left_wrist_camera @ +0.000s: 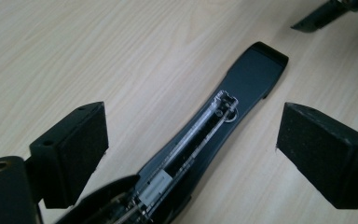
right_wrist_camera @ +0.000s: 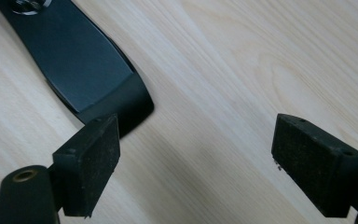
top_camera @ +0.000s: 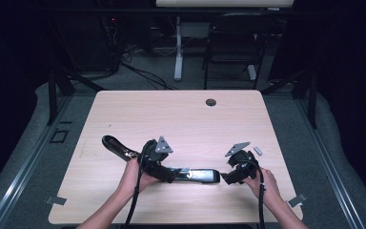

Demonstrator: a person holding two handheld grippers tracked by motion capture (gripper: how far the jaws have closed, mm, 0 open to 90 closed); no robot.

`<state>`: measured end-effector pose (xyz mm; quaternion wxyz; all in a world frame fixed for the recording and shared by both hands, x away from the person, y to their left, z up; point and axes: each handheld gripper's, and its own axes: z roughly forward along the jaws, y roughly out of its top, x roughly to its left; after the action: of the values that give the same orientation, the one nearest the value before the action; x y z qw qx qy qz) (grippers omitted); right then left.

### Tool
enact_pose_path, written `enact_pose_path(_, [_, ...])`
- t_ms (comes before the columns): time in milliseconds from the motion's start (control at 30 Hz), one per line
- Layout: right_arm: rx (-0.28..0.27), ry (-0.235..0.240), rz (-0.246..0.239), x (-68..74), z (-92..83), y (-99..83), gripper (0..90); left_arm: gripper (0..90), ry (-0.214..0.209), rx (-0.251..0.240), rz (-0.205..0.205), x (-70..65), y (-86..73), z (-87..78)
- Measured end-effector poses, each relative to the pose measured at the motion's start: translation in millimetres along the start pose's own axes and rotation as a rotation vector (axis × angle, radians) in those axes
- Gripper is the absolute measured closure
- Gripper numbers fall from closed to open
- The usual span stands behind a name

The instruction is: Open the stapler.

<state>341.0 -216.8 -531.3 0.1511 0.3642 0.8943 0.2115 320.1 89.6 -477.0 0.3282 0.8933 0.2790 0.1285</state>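
An opened black stapler lies flat along the desk's near side. The left gripper hangs over its middle, jaws spread, touching nothing. The right gripper sits beside the stapler's right end, also spread, empty.

Even overhead light brightens the pale surface in the high view, while the room behind falls nearly black. That picture is soft and low in detail. Both gripper views are sharper, with soft shadows and blurred near edges.
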Motion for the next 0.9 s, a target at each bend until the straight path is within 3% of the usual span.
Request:
enact_pose_path(100, [-0.006,0.02,0.022,-6.8,0.5,-1.6,9.8,8.4,-0.023,0.005,-0.01,-4.2,-9.9,0.3])
enact_pose_path(167, [0.019,0.023,0.037,-11.2,2.1,-2.2,4.7,8.3,-0.022,0.015,0.004,-5.7,-12.1,0.9])
enact_pose_path(233, [0.048,0.027,0.054,-14.6,4.6,-3.3,0.0,7.7,-0.032,0.01,-0.006,-5.3,-12.1,0.6])
enact_pose_path(400, [0.083,0.025,0.063,-21.0,6.8,-6.0,0.0,6.8,-0.041,0.012,-0.015,-5.0,-13.0,2.3])
enact_pose_path(533, [0.072,0.036,0.079,-25.7,8.6,-6.3,0.1,6.9,-0.039,0.032,0.009,-5.6,-15.7,6.5])
enact_pose_path(733, [0.091,0.045,0.112,-34.1,10.7,-10.3,0.0,8.4,-0.028,-0.019,0.019,-7.0,-13.1,-3.5])
enact_pose_path(900, [0.094,0.024,0.107,-38.1,6.8,-13.0,0.0,6.3,-0.039,-0.005,0.038,-7.6,-10.0,2.0])
